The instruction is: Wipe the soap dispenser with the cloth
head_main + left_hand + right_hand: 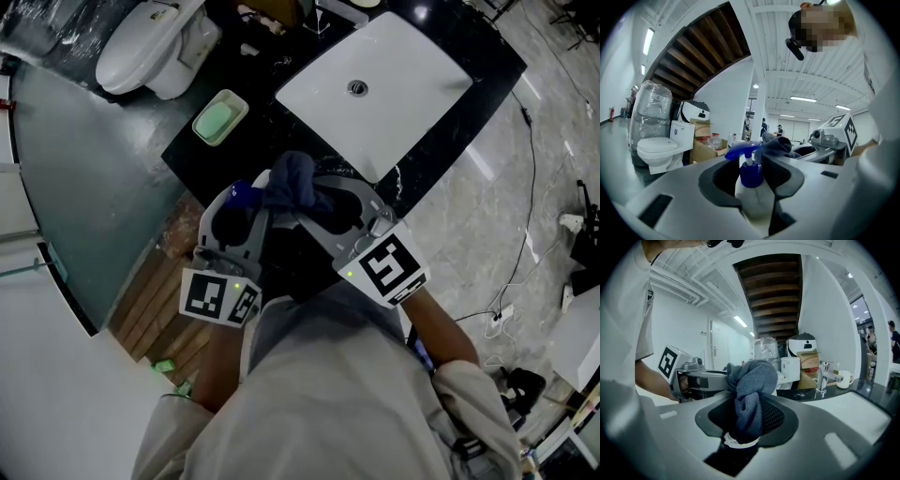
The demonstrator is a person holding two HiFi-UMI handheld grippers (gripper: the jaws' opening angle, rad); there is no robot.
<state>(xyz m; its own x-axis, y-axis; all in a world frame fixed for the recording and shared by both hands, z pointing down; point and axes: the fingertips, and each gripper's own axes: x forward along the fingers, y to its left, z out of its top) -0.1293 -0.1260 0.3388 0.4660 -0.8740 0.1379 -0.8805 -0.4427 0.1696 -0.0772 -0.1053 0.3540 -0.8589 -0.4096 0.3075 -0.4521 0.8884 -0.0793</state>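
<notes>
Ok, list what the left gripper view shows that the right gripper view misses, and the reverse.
Left only: the dispenser, blue pump up, clamped in the left gripper. Right only: a faucet and mug by the sink. Both: the cloth, held by the right gripper.

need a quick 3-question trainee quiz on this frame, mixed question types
1. True or false: the left gripper is shut on the soap dispenser.
2. What does the right gripper hold? A) a sponge B) the cloth C) nothing
3. Fill in: in the head view, the green soap dish lies to the ___ of the sink basin.

Key: 1 true; 2 B; 3 left.
</notes>
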